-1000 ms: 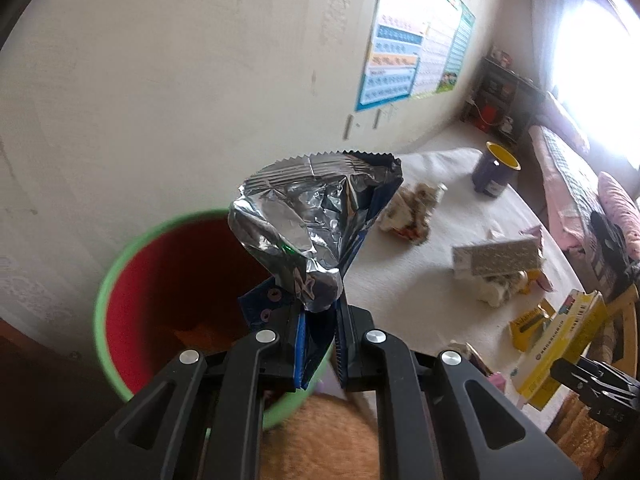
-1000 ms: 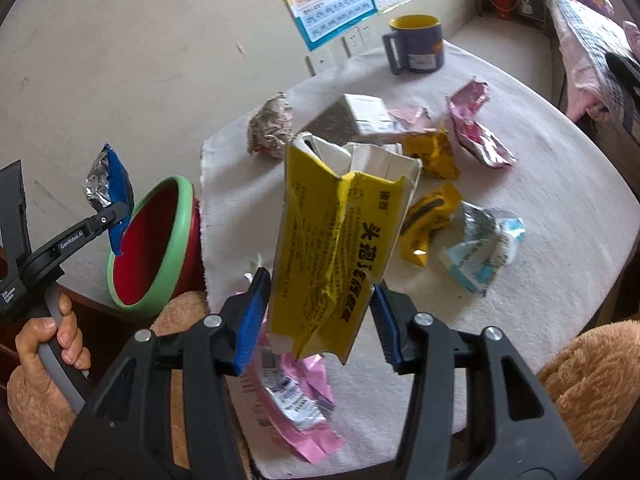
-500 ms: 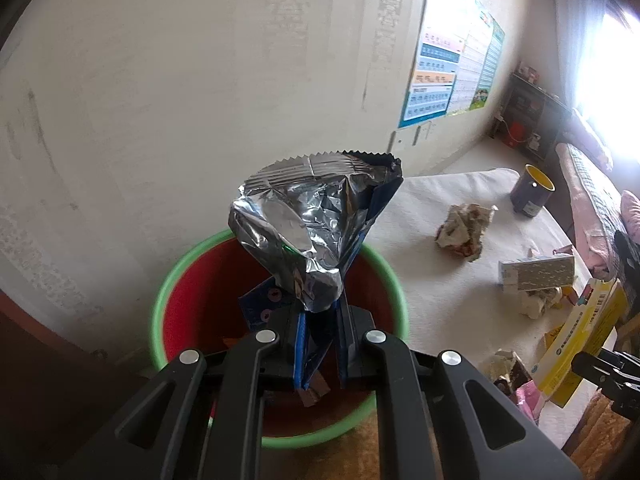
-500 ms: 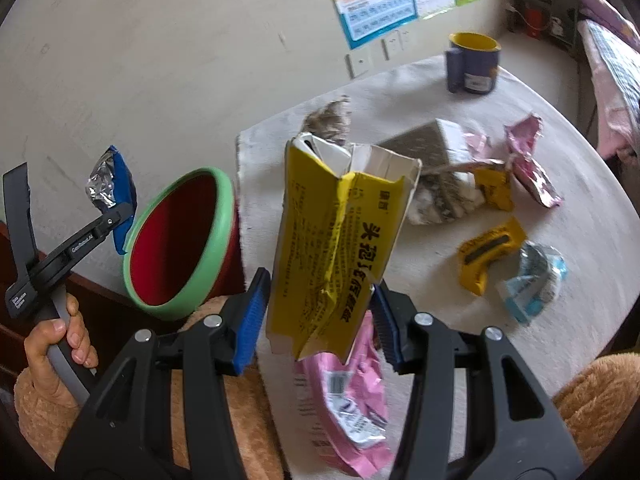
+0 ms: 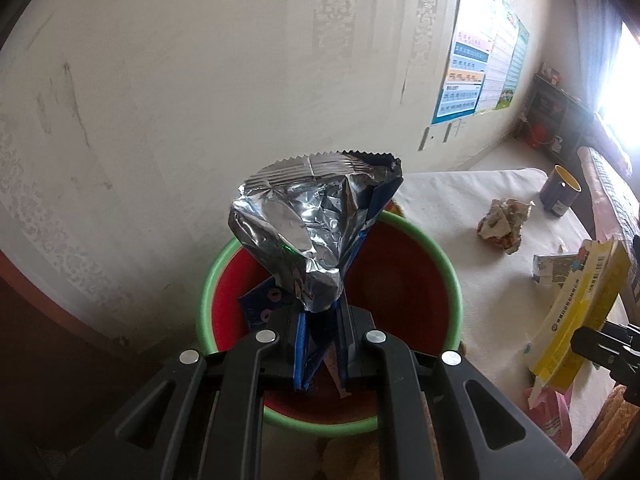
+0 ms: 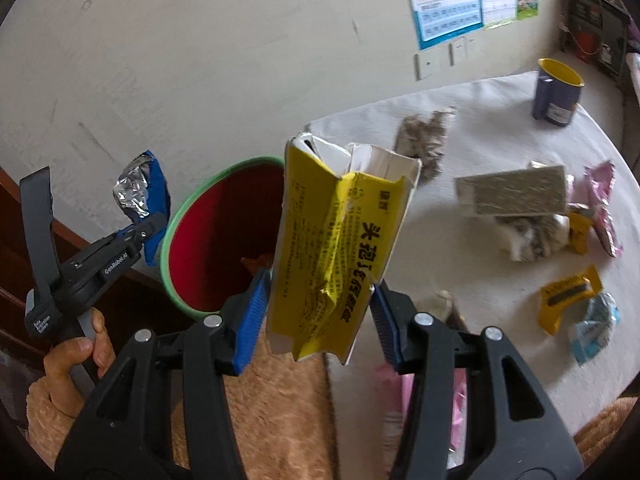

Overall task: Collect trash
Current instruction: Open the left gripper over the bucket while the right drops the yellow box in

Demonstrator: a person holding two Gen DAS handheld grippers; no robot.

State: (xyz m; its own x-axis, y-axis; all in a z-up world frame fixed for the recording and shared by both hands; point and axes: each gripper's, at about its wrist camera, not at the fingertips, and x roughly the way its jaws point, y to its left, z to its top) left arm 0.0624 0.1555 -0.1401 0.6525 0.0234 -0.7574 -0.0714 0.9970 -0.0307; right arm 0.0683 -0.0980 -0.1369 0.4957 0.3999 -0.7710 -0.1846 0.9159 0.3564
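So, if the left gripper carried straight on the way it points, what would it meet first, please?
Most likely the red inside of the bin: the left gripper, shut on the foil wrapper, points down into its mouth. Depth is unclear.

Room: cream wall (image 5: 200,80), scuffed and faintly patterned; blue-bordered chart poster (image 5: 476,76) with white wall sockets (image 6: 440,58) below it. Dark wooden trim (image 5: 48,304) at lower left. Round table under pale cloth (image 6: 480,264). Dark shelf unit (image 5: 556,120) in far corner. Bright window (image 5: 624,100), strong daylight. Patterned bedding (image 5: 616,196) beneath it.
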